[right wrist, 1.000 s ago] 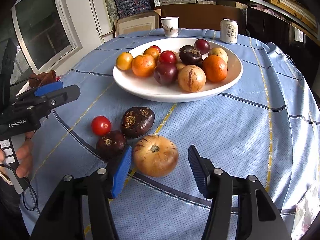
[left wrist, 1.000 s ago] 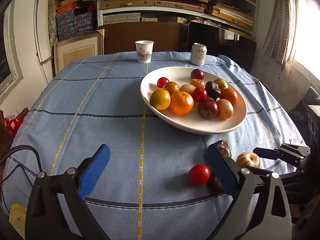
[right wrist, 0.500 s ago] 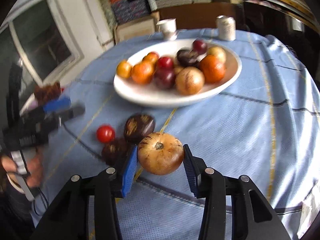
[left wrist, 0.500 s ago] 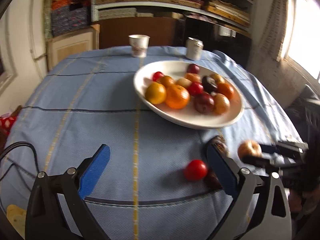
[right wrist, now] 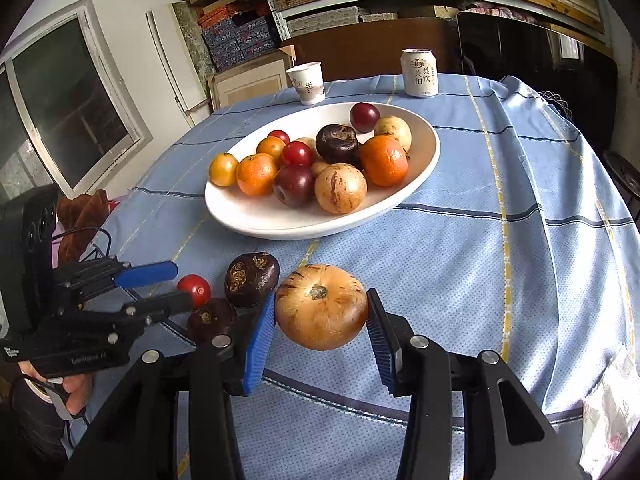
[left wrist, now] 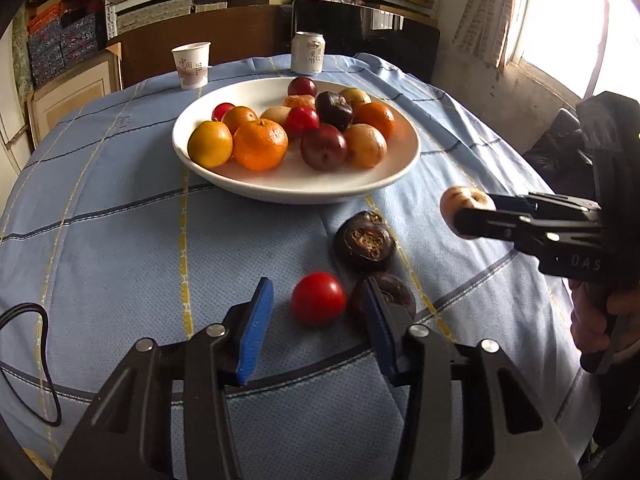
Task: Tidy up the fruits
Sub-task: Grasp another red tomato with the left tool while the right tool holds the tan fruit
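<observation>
My left gripper is closing around a small red tomato that lies on the blue cloth. The tomato sits between the blue pads, with a gap still showing on its left side. Two dark wrinkled fruits lie just right of it. My right gripper is shut on a tan striped round fruit, held slightly above the cloth. That fruit also shows in the left wrist view. Behind stands a white bowl with several oranges, plums and other fruits.
A paper cup and a drinks can stand at the table's far side. A black cable hangs at the near left edge. Shelves and boxes fill the back wall. A hand holds the right gripper's handle.
The left jaws have narrowed from wide to close around the red tomato, and that gripper has come down toward it. The right gripper has shut on the tan fruit and lifted it slightly.
</observation>
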The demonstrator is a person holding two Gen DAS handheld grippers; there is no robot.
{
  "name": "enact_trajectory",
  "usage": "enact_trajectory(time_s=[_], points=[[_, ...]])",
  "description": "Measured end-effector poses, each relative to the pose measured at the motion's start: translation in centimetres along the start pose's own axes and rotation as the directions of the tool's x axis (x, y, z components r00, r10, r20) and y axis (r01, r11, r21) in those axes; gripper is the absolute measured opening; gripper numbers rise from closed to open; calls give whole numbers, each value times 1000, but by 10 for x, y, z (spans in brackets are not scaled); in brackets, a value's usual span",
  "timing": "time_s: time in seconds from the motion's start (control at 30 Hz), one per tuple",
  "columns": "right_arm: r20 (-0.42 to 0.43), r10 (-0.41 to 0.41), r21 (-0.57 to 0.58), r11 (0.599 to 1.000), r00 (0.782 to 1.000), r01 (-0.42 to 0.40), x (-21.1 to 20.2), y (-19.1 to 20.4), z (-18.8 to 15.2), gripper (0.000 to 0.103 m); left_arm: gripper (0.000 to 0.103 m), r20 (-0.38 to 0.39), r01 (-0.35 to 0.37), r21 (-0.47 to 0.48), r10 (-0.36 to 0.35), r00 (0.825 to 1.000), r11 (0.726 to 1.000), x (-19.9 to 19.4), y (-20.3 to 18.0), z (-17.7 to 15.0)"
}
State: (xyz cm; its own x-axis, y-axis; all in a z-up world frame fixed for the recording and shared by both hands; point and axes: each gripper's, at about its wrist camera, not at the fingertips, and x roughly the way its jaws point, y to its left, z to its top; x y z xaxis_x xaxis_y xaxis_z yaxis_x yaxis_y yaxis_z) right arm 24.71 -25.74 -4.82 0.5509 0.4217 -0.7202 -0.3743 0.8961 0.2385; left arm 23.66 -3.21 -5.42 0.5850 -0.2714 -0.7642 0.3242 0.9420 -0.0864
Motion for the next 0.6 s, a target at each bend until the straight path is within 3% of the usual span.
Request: enact_trajectory(time_s=[0.37, 0.6], points=[[-3, -9, -10, 1000, 1000, 9, 1, 2, -1, 46, 38, -16, 10, -41, -10, 1000, 999, 8, 6, 5], [0, -9, -11, 1000, 1000, 9, 1, 3, -1, 46, 38, -50, 60, -101, -65, 997, 993, 17, 12, 5]])
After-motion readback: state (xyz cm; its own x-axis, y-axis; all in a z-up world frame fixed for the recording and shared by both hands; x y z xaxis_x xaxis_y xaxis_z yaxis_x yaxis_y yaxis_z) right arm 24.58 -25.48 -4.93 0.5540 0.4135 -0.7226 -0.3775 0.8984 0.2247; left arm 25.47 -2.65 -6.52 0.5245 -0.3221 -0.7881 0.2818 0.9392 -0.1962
